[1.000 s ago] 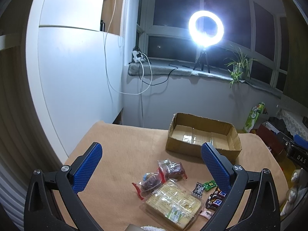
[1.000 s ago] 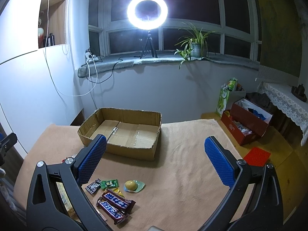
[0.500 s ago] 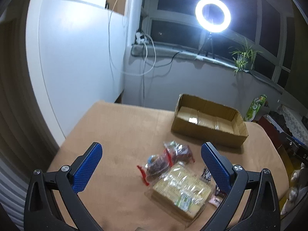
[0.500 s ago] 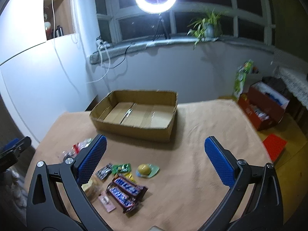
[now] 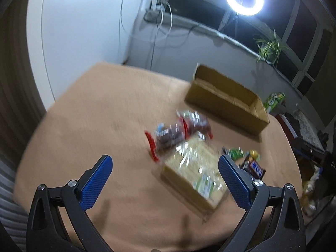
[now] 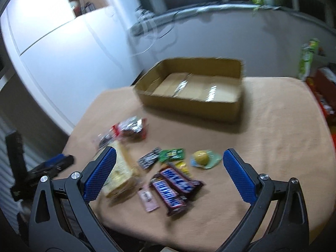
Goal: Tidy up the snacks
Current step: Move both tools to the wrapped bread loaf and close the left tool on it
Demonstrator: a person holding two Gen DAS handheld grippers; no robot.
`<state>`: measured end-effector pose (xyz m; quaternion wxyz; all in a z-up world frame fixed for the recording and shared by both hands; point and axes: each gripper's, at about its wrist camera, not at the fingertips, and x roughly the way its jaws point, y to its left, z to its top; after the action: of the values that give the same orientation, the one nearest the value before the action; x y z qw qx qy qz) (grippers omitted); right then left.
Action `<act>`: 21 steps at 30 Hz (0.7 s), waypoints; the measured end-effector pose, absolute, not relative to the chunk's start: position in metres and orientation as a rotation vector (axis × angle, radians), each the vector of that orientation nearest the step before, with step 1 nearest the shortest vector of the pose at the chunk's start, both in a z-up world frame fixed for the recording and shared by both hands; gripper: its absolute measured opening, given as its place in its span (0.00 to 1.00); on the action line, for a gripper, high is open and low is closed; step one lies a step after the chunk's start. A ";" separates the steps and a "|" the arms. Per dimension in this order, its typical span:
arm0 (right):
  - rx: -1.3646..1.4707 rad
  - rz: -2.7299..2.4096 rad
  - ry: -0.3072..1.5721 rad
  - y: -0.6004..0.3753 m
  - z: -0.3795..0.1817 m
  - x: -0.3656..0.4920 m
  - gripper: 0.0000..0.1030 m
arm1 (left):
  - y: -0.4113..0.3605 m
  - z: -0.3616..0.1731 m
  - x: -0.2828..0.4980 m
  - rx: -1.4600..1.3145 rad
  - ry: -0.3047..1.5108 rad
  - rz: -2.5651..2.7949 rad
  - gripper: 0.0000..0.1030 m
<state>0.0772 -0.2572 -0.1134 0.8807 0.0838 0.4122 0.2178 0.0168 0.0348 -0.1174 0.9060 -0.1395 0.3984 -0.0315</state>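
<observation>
Left gripper [image 5: 164, 177]: its blue pads were spread wide with nothing between them, held above the tan-covered table [image 5: 100, 109].
Right gripper [image 6: 169, 172]: its fingers likewise stood released and empty, above the snack pile.
Cracker pack [image 5: 194, 175]: a clear-wrapped block of pale crackers lay just ahead of the left gripper, close inside its right pad [image 5: 233, 179]; in the right wrist view it [image 6: 120, 173] sat partly behind that gripper's left pad [image 6: 99, 175].
Red-edged bags [image 5: 178, 131]: two clear bags of dark pieces lay beyond the cracker pack, touching its far end, well ahead of the left fingertips.
Chocolate bars [image 6: 175, 185]: two brown bars with blue lettering lay side by side between the right gripper's fingers, nearer the left pad.
Small wrappers: a green one [image 6: 172, 154], a black one [image 6: 149, 159] and a pink one [image 6: 148, 197] lay around the bars.
Yellow sweet [image 6: 201, 157]: round, on a pale green wrapper, just ahead of the gap, toward the right pad [image 6: 239, 178].
Cardboard box [image 6: 239, 107]: open and holding no snacks, far ahead of both grippers.
Sharpness: both views were motion-blurred, so labels could not be read.
</observation>
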 end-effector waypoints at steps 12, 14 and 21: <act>0.044 0.713 1.089 -0.175 -0.153 0.118 1.00 | 0.020 -0.150 0.015 -0.393 0.960 -0.178 0.91; 0.036 0.735 1.108 -0.168 -0.157 0.121 1.00 | 0.019 -0.153 0.016 -0.398 0.972 -0.191 0.89; 0.025 0.801 1.181 -0.152 -0.166 0.131 0.91 | 0.015 -0.165 0.019 -0.443 1.012 -0.234 0.79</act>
<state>0.1315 -0.1519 -0.1657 0.7559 0.0113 0.5417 0.3675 0.0194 0.0146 -0.1651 0.8448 -0.2100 0.4795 -0.1109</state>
